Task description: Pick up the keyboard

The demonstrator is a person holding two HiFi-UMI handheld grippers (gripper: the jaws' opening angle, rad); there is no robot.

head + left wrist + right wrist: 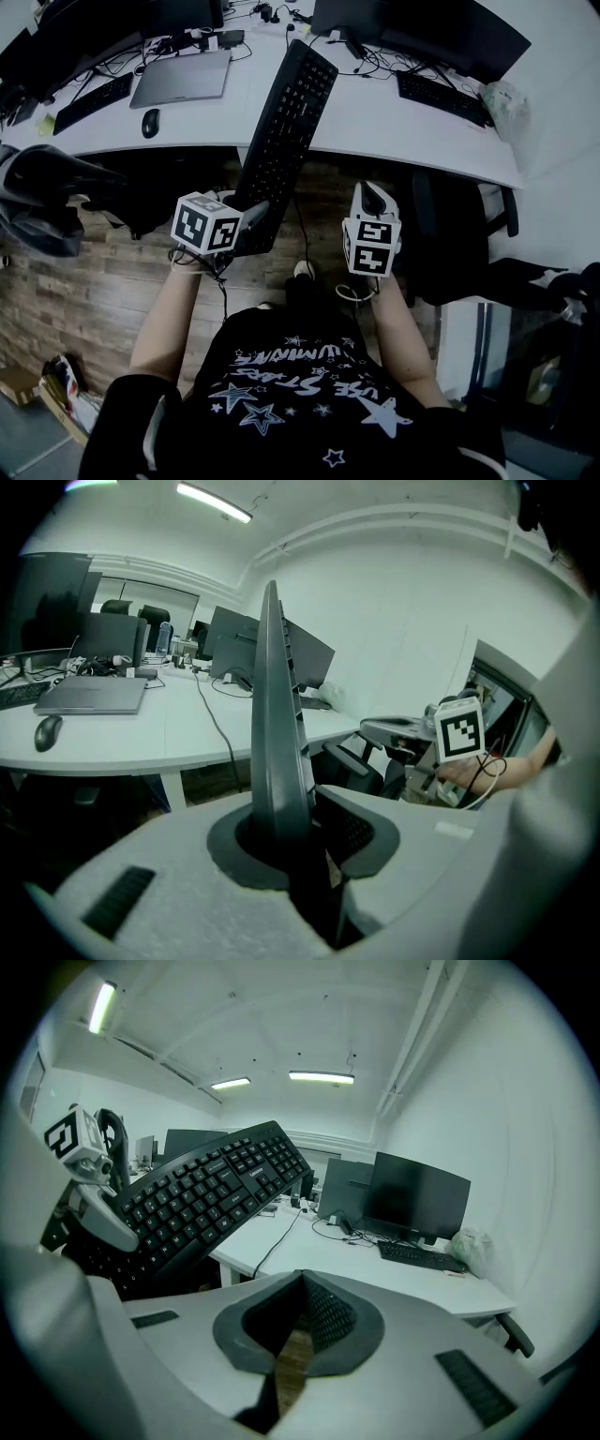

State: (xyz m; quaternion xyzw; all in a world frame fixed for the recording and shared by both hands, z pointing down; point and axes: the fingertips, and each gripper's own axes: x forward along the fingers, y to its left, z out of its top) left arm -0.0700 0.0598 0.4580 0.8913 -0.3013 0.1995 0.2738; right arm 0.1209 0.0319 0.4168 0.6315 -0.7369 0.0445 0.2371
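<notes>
Black full-size keyboard [284,141], lifted off desk, near end clamped in left tool [246,217], cable dangling.

- This is an open-plan office: a long white curved table [394,122] crosses the room, with several computer places side by side.
- On the table stand black flat monitors [441,33], a closed grey laptop [181,78], a black computer mouse [150,123] and a flat black desk keyboard [441,97], with thin black cables [370,64] trailing between them.
- A black swivel chair [464,220] stands at the table's edge.
- Plain white walls meet a white ceiling with long tube lights [322,1076].
- A brown wood-plank floor [84,291] lies below.
</notes>
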